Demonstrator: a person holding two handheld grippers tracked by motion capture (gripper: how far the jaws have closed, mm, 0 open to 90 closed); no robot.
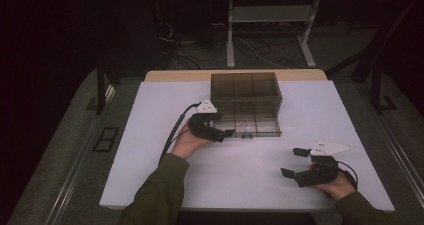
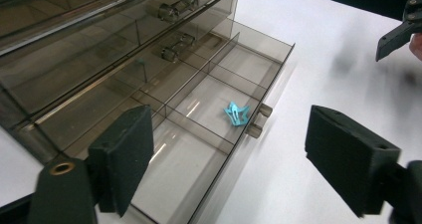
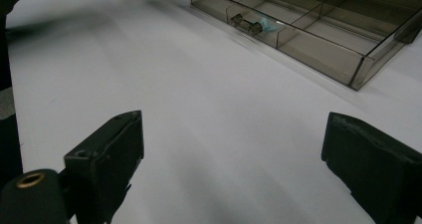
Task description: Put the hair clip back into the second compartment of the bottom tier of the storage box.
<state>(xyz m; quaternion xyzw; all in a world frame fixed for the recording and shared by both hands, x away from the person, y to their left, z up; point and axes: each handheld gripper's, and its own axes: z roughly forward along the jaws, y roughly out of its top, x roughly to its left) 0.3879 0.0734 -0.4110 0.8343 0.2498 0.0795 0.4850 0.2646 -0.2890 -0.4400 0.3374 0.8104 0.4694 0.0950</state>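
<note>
A smoked clear drawer cabinet (image 1: 244, 87) stands at the back middle of the white table top. Its bottom drawer (image 1: 260, 126) (image 2: 278, 69) (image 3: 318, 50) is pulled out and split into compartments. A small light blue clip (image 2: 237, 113) (image 3: 267, 24) lies in the middle front compartment, just behind the drawer's handle (image 2: 259, 119). My left gripper (image 1: 227, 133) (image 2: 226, 134) is open at the drawer's front left, nothing between its jaws. My right gripper (image 1: 294, 162) (image 3: 234, 134) is open over bare table at the front right, also holding nothing.
The white table top (image 1: 240, 175) spreads wide in front of the drawer and to both sides. The cabinet's upper drawers (image 2: 99, 50) are pushed in. Cables and a metal stand (image 1: 270, 30) lie on the dark floor beyond the table.
</note>
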